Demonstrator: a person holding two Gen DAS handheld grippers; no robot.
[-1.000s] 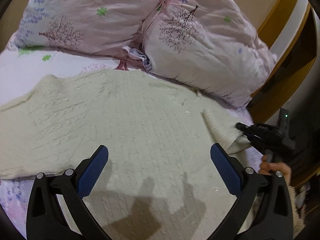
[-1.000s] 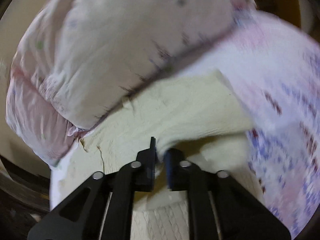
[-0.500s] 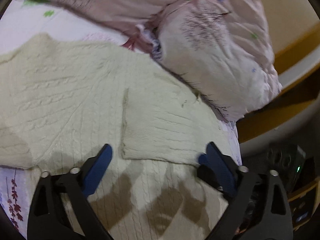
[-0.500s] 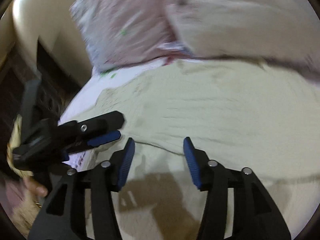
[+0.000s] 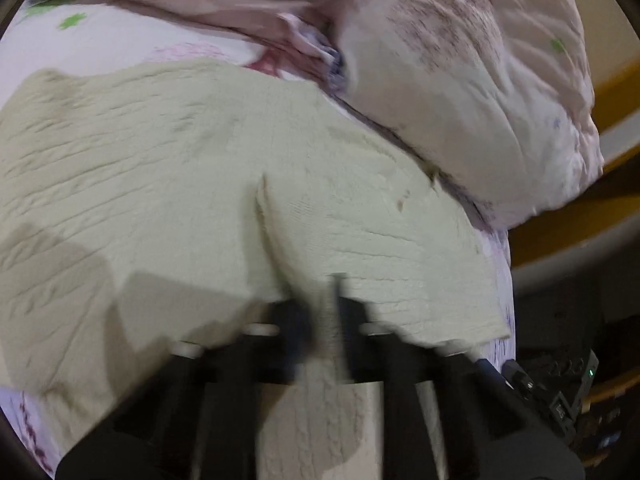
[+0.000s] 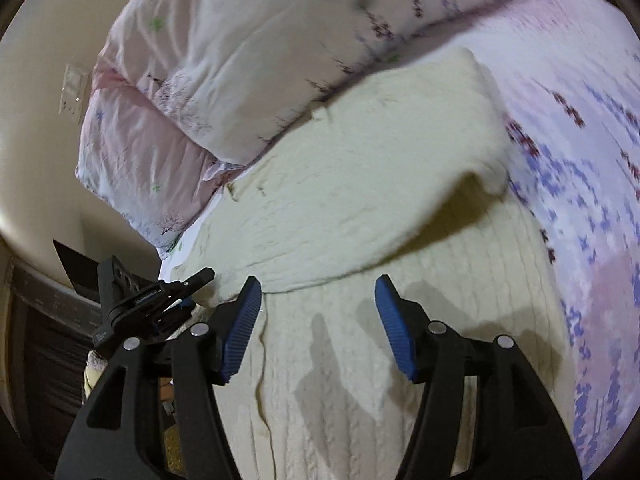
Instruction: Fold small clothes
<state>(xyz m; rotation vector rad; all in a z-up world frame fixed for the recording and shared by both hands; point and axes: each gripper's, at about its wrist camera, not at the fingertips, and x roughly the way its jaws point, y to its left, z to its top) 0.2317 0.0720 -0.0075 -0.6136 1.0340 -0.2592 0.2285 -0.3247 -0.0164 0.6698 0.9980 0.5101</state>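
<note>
Sweater (image 6: 360, 184) count: one, cream cable-knit, lying on the bed (image 6: 592, 128), one sleeve folded over its body. My left tongs (image 5: 324, 320) are clamped on that folded knit near its lower edge. My right tongs (image 6: 316, 328) stand spread above the sweater, holding nothing. Two pink floral pillows (image 5: 472, 80) lie beyond it, touching its far edge.

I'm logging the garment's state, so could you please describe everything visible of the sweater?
The sweater is cream cable knit with ribbed sections, spread on the floral bedsheet against the pink pillows. One sleeve is folded across the body, its edge lifted slightly. The left gripper is shut on a sweater edge; the right gripper hovers open above it.
</note>
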